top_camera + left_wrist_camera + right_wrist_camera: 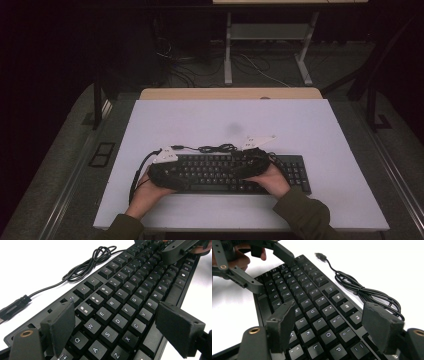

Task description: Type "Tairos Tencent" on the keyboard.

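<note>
So there's a black keyboard (225,172) lying flat on the white table (200,120), near the person's edge and a bit right of centre. Its long axis runs straight across, left to right in the high view, with the space bar row facing the person and the number pad at the right end. The cable (215,148) comes off the back edge and sits bunched in a loose coil just behind it, plug (176,147) pointing left.

Left gripper (115,325) hovers over the Q-A-Z end — jaws spread wide, nothing between the pads. Right gripper (329,322) is over the U-I-O-P area, also open and gripping nothing. Can't tell if either one actually touches the keys.
</note>
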{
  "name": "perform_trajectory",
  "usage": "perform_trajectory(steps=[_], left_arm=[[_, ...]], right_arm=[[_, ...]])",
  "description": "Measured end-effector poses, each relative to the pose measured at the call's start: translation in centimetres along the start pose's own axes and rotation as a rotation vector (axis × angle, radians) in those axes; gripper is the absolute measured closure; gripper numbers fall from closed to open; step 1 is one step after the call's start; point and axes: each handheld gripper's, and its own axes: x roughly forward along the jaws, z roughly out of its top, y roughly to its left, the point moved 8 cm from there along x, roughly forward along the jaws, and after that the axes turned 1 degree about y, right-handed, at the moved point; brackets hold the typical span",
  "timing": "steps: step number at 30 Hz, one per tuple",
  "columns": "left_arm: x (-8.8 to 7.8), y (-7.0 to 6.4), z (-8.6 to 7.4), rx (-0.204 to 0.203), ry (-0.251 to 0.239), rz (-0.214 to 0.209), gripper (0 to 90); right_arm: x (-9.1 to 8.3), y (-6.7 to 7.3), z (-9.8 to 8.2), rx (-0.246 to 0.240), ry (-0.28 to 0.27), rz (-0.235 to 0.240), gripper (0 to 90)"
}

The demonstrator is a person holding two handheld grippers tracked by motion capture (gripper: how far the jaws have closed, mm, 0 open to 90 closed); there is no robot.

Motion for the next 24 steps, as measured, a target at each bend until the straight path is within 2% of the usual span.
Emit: perform_trajectory(steps=[15, 24], left_arm=[[0.4, -0.2, 0.7, -0.006, -0.013, 0.000, 19.8], [0.9, -0.1, 1.4, -0.001, -0.020, -0.001, 30.8]], right_arm=[[-0.1, -0.2, 0.1, -0.009, -0.013, -0.006, 21.4], [-0.1, -0.3, 0.0, -0.005, -0.008, -0.011, 20.8]])
